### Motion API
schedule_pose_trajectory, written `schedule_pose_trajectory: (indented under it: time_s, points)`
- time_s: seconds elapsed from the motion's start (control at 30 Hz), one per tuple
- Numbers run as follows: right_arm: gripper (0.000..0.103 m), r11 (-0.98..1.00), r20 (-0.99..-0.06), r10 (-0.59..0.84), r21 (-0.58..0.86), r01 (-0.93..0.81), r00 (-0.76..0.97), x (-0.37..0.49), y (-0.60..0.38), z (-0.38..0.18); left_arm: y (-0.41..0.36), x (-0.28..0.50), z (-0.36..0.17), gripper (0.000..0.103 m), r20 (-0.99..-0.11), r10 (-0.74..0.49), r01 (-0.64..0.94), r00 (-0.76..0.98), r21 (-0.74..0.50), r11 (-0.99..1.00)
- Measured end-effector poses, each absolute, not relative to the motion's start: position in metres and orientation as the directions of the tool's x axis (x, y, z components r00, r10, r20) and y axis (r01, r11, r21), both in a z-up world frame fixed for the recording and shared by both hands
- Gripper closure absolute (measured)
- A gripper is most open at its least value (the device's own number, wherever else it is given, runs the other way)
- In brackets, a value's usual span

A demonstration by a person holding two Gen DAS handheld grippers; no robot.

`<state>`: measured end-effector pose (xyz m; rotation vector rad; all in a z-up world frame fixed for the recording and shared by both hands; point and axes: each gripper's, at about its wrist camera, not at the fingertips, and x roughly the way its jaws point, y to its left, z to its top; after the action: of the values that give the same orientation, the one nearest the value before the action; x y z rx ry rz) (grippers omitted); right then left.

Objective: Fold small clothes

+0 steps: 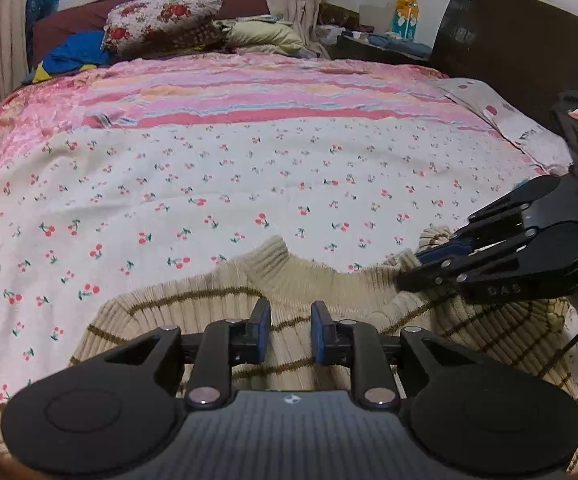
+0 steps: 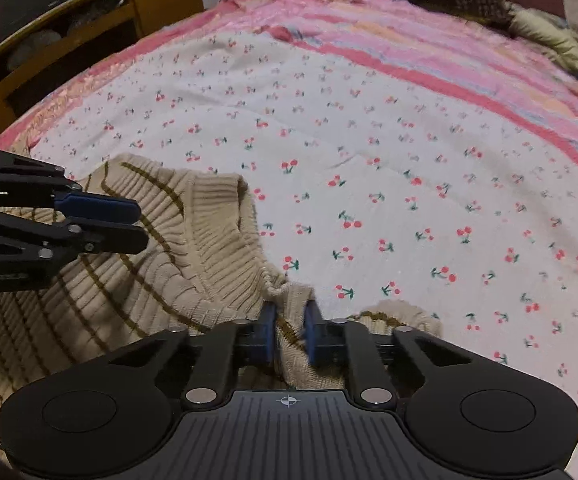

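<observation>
A cream ribbed sweater (image 1: 209,312) with thin brown stripes lies on the cherry-print sheet, collar toward the middle of the bed. My left gripper (image 1: 290,316) hovers over its body just below the collar, blue pads a little apart and only flat knit showing between them. From the right wrist view, the left gripper (image 2: 139,224) hangs above the sweater (image 2: 209,248) on the left side. My right gripper (image 2: 291,320) is shut on a bunched fold at the sweater's edge. It enters the left wrist view as the right gripper (image 1: 409,268).
The cherry-print sheet (image 1: 249,184) spreads wide beyond the sweater. A pink striped blanket (image 1: 269,92) and floral pillows (image 1: 161,20) lie farther back. A dark headboard (image 1: 521,48) stands at the right. A wooden cabinet (image 2: 89,20) flanks the bed.
</observation>
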<state>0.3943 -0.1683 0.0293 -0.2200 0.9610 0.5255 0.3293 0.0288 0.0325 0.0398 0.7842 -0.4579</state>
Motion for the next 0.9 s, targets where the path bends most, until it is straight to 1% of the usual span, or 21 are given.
schedule_pose_trajectory:
  time_s: [0.07, 0.13, 0.17, 0.23, 0.27, 0.33, 0.37, 0.43, 0.5, 0.57, 0.6, 0.7, 0.73, 0.8, 0.9]
  points:
    - [0.095, 0.874, -0.805, 0.319, 0.045, -0.484, 0.5, 0.398, -0.174, 0.037, 0.029, 0.33, 0.038, 0.074, -0.673, -0.375, 0.403, 0.637, -0.124, 0.907]
    - [0.097, 0.897, -0.788, 0.287, 0.021, -0.441, 0.546, 0.403, -0.179, 0.041, 0.029, 0.333, 0.042, 0.069, -0.654, -0.359, 0.385, 0.666, -0.111, 0.916]
    - [0.099, 0.912, -0.78, 0.262, 0.008, -0.411, 0.568, 0.407, -0.181, 0.042, 0.029, 0.336, 0.043, 0.068, -0.647, -0.35, 0.375, 0.678, -0.106, 0.921]
    - [0.099, 0.935, -0.76, 0.188, -0.055, -0.35, 0.622, 0.412, -0.18, 0.039, 0.026, 0.343, 0.042, 0.067, -0.643, -0.313, 0.351, 0.699, -0.072, 0.934]
    - [0.099, 0.946, -0.758, 0.156, -0.07, -0.316, 0.634, 0.417, -0.18, 0.035, 0.023, 0.347, 0.038, 0.067, -0.649, -0.282, 0.337, 0.707, -0.042, 0.941]
    - [0.099, 0.958, -0.771, 0.145, -0.046, -0.281, 0.621, 0.42, -0.182, 0.027, 0.02, 0.356, 0.027, 0.067, -0.682, -0.258, 0.322, 0.684, -0.035, 0.946]
    - [0.099, 0.956, -0.767, 0.133, -0.069, -0.287, 0.628, 0.418, -0.178, 0.023, 0.02, 0.359, 0.021, 0.067, -0.703, -0.249, 0.318, 0.666, -0.034, 0.947]
    - [0.099, 0.953, -0.768, 0.109, -0.1, -0.286, 0.631, 0.417, -0.173, 0.017, 0.016, 0.364, 0.007, 0.067, -0.739, -0.185, 0.296, 0.648, 0.021, 0.955]
    - [0.099, 0.961, -0.773, 0.108, -0.081, -0.266, 0.625, 0.421, -0.175, 0.016, 0.014, 0.362, 0.002, 0.066, -0.732, -0.169, 0.299, 0.66, 0.049, 0.953]
    - [0.099, 0.967, -0.774, 0.116, -0.055, -0.249, 0.622, 0.423, -0.178, 0.017, 0.015, 0.36, 0.004, 0.067, -0.732, -0.161, 0.28, 0.662, 0.043, 0.959]
    - [0.097, 0.967, -0.769, 0.112, -0.062, -0.248, 0.629, 0.421, -0.176, 0.019, 0.015, 0.359, 0.006, 0.067, -0.732, -0.159, 0.271, 0.663, 0.037, 0.962]
    - [0.093, 0.972, -0.714, 0.091, -0.089, -0.218, 0.694, 0.401, -0.179, 0.037, 0.018, 0.351, 0.014, 0.067, -0.722, -0.16, 0.262, 0.673, 0.031, 0.964]
    - [0.088, 0.971, -0.7, 0.09, -0.096, -0.218, 0.708, 0.395, -0.179, 0.042, 0.018, 0.347, 0.016, 0.067, -0.72, -0.159, 0.262, 0.675, 0.033, 0.964]
    - [0.088, 0.969, -0.68, 0.101, -0.098, -0.227, 0.727, 0.379, -0.183, 0.05, 0.018, 0.339, 0.02, 0.067, -0.715, -0.158, 0.266, 0.681, 0.041, 0.963]
    - [0.088, 0.956, -0.686, 0.142, -0.09, -0.277, 0.714, 0.353, -0.185, 0.053, 0.016, 0.327, 0.024, 0.067, -0.71, -0.157, 0.273, 0.686, 0.052, 0.961]
